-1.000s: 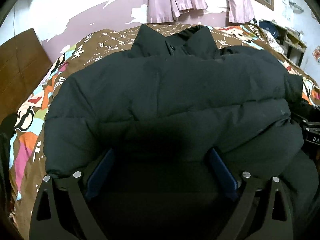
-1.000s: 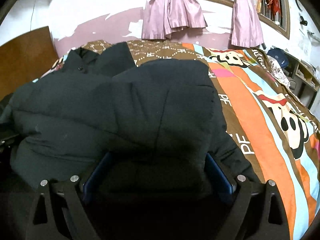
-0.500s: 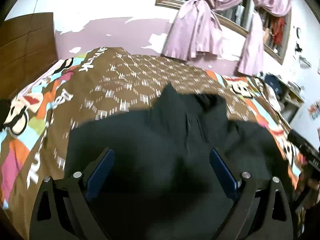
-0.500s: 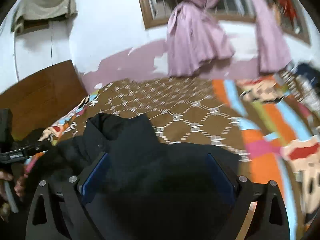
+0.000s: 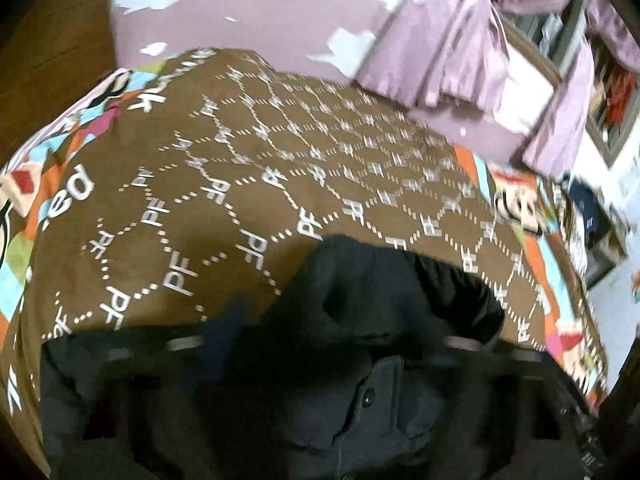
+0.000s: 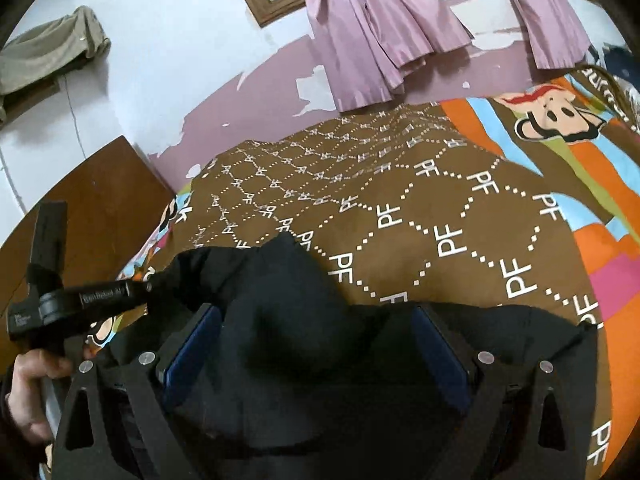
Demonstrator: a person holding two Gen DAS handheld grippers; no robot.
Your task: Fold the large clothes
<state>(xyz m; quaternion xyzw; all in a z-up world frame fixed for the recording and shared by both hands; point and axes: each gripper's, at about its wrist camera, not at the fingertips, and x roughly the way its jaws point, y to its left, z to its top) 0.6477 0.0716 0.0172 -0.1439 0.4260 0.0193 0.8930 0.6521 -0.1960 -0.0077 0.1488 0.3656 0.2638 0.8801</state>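
Black quilted fabric fills the lower half of both views: the jacket (image 6: 304, 344) lies on the bed (image 6: 460, 216), its collar (image 5: 384, 292) pointing toward the far wall with the pink curtains (image 6: 372, 28). The right gripper (image 6: 316, 352) sits low over the garment with its jaws spread wide, blue pads (image 6: 192, 348) on either side of a hump of padding but not pinching it — the cloth simply bulges up between them. The left gripper (image 5: 320, 364) is badly blurred; its jaws look spread too, with the collar and a snap button (image 5: 366, 394) between them, though nothing seems clamped. In the right view the left tool shows at the side, held by a bare hand (image 6: 30, 396), just beside the jacket's left edge. By the look of it the fold of the body toward the collar is about done, and this is the moment of letting go or pressing flat. The next move likely calls for smoothing the bulk down, then taking a fresh hold on a side edge to fold across. Padding this puffy springs back, so a deep bite through both layers would serve better than a pinch at the surface — and the slippery shell may slide on the printed bedspread (image 5: 248, 184).
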